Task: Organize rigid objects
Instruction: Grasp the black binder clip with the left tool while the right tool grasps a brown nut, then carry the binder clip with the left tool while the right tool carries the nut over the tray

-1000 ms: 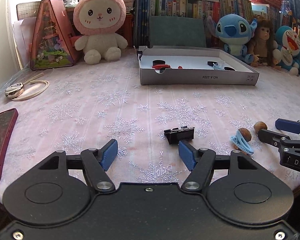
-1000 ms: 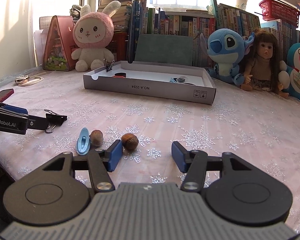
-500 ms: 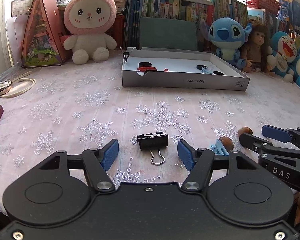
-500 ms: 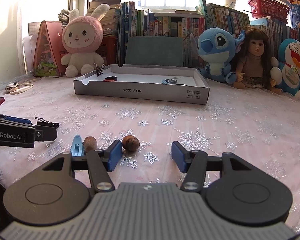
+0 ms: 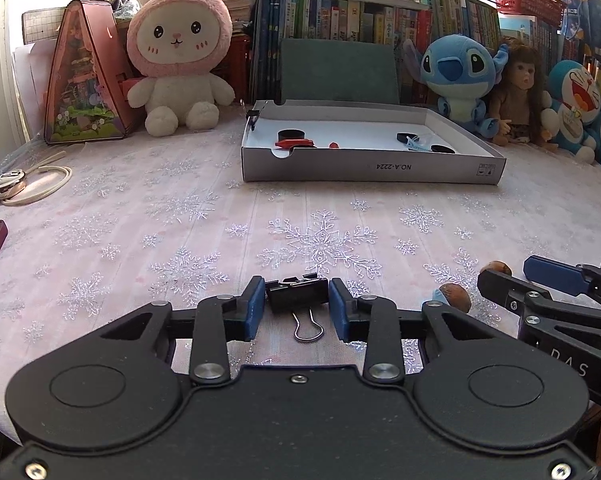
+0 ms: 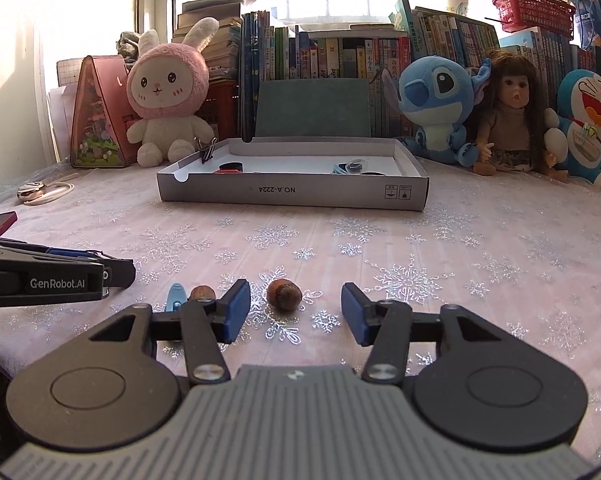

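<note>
Near bench edge: black metal binder clip (image 5: 297, 294) | left gripper (image 5: 296, 304) fingers clamped on its stiff, light body | right gripper (image 6: 295, 312) fingers wide, empty.

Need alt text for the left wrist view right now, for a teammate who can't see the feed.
The left gripper has its blue pads against both ends of a black binder clip on the snowflake tablecloth. Beyond lies a shallow grey box holding small items, with plush toys and books behind; the right gripper enters from the right.
</note>
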`<action>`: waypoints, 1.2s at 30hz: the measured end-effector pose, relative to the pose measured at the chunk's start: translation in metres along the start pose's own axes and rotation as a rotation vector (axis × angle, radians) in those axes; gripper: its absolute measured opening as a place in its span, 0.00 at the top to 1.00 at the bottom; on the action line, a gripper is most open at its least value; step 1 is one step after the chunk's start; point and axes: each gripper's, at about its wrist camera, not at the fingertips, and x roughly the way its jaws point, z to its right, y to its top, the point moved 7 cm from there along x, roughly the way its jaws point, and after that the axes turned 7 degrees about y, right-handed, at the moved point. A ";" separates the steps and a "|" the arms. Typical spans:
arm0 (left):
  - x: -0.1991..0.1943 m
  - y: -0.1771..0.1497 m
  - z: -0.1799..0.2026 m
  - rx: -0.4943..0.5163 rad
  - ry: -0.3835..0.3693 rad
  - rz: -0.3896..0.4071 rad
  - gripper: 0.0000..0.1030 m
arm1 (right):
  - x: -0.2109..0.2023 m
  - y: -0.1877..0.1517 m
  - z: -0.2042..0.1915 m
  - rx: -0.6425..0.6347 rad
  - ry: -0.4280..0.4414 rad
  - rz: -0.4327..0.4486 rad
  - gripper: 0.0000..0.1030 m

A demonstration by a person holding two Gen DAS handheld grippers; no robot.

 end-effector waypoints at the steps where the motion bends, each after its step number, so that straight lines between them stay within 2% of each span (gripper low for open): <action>1: 0.000 0.000 0.000 -0.001 -0.002 -0.001 0.68 | 0.001 0.000 -0.001 -0.001 0.002 -0.003 0.50; 5: -0.001 0.003 0.002 0.001 -0.013 -0.002 0.68 | 0.003 0.000 -0.003 -0.003 0.009 -0.015 0.60; 7: -0.001 0.003 0.003 0.005 -0.018 0.001 0.68 | 0.004 0.000 -0.005 -0.007 0.009 -0.019 0.71; 10: -0.001 0.005 0.005 0.009 -0.024 0.003 0.68 | 0.005 0.001 -0.006 -0.005 0.015 -0.026 0.76; 18: 0.004 0.024 0.007 0.006 -0.064 0.005 0.70 | 0.008 0.013 -0.001 0.005 0.024 -0.023 0.77; 26: 0.018 0.072 0.007 0.007 -0.080 0.039 0.70 | 0.019 0.049 0.020 0.022 0.018 0.002 0.77; 36: 0.061 0.130 0.008 -0.048 -0.140 -0.006 0.70 | 0.052 0.096 0.054 0.069 0.022 -0.015 0.77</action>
